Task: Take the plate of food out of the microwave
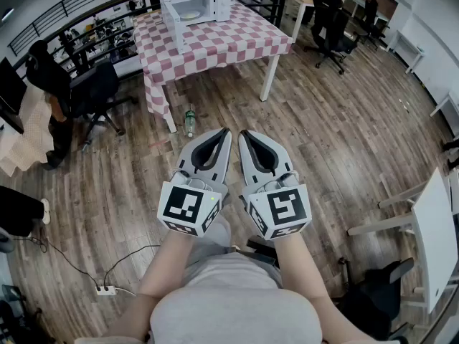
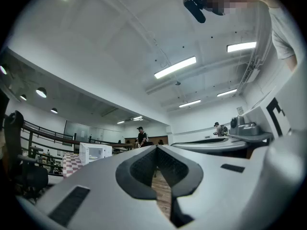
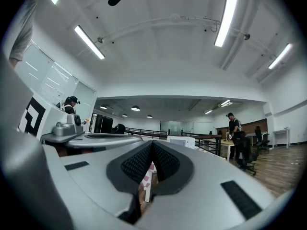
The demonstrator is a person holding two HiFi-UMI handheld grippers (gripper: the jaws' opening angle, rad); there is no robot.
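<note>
A white microwave (image 1: 193, 6) stands with its door swung open on a table with a pink-and-white checked cloth (image 1: 237, 38), far ahead of me. Inside it shows a pale plate of food (image 1: 190, 13). My left gripper (image 1: 226, 130) and right gripper (image 1: 242, 133) are held side by side close to my body, over the wooden floor and well short of the table. Both are shut with nothing between their fingers. The left gripper view shows its jaws (image 2: 156, 147) closed and the microwave (image 2: 95, 153) small at the left. In the right gripper view the closed jaws (image 3: 152, 143) point toward the microwave (image 3: 181, 141).
A bottle (image 1: 190, 120) stands on the floor near the table's front leg. Office chairs (image 1: 97, 92) and a seated person (image 1: 43, 70) are at the left, and a power strip (image 1: 106, 289) with cables lies at the lower left. A white table (image 1: 437, 239) is at the right.
</note>
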